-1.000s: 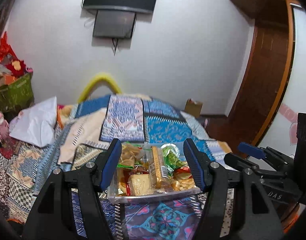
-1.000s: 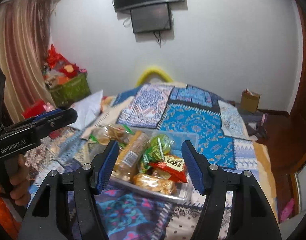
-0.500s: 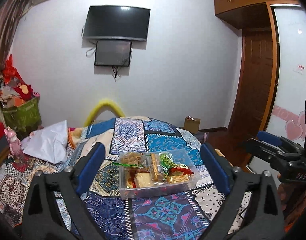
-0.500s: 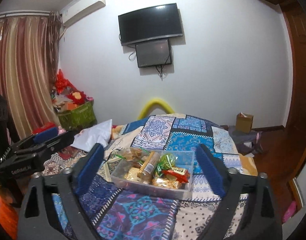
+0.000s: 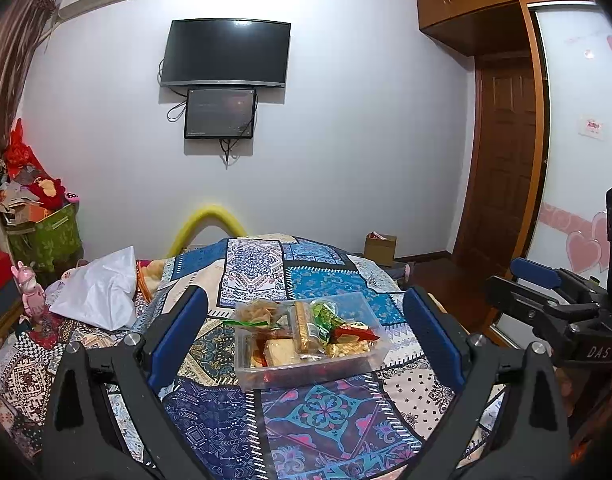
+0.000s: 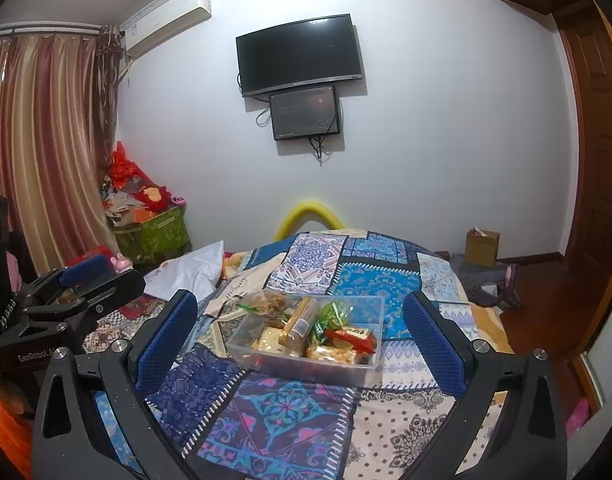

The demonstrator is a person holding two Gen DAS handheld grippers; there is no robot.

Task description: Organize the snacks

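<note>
Now both grippers, L & R, pulled back from snack box; fingers just spread wide, nothing betw.

I see a bed covered with a patchwork quilt. On it rests a clear plastic container filled with snack packets; a white bag lies near its far left edge.

A clear rectangular plastic container packed with wrapped snacks sits centre frame on a blue patchwork quilt, between the right gripper's wide-apart blue pads.
</note>
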